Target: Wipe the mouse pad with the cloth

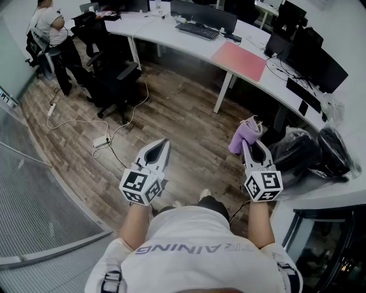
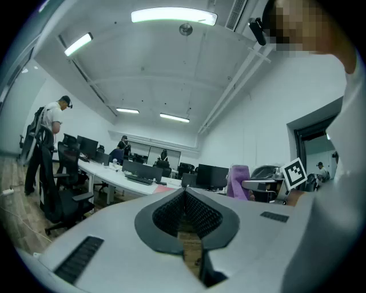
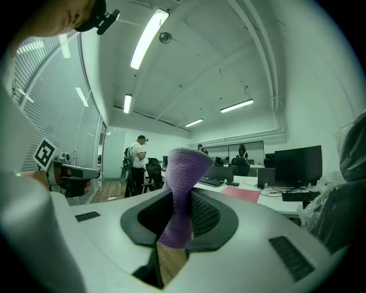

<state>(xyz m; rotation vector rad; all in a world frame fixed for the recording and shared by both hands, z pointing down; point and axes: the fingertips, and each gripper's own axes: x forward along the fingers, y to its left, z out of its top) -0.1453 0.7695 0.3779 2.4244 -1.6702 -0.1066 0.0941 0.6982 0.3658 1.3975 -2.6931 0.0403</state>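
Cloth in your right gripper [image 1: 255, 146]; mouse pad [image 1: 240, 60] lies well ahead on the desk [image 1: 166, 35].
Your right fingers [image 3: 209, 214] pinch the purple cloth [image 3: 182, 171] at its lower part; its free end stands bunched above the tips. Left gripper [image 1: 162, 146]: fingers pressed together, nothing between them. You hold both grippers side by side over the wood floor [image 1: 183, 114], apart from each other and touching no surface. The pink mouse pad lies flat near the front edge of the curved white desk, to the right of a keyboard [image 1: 197, 30] and a dark monitor [image 1: 203, 14]. Cloth and pad are well apart. A black office chair [image 1: 112, 80] stands on the floor left of centre; a white power strip [image 1: 101, 141] and its cable lie near it. A person [image 1: 50, 27] stands at far left by the desk's end.
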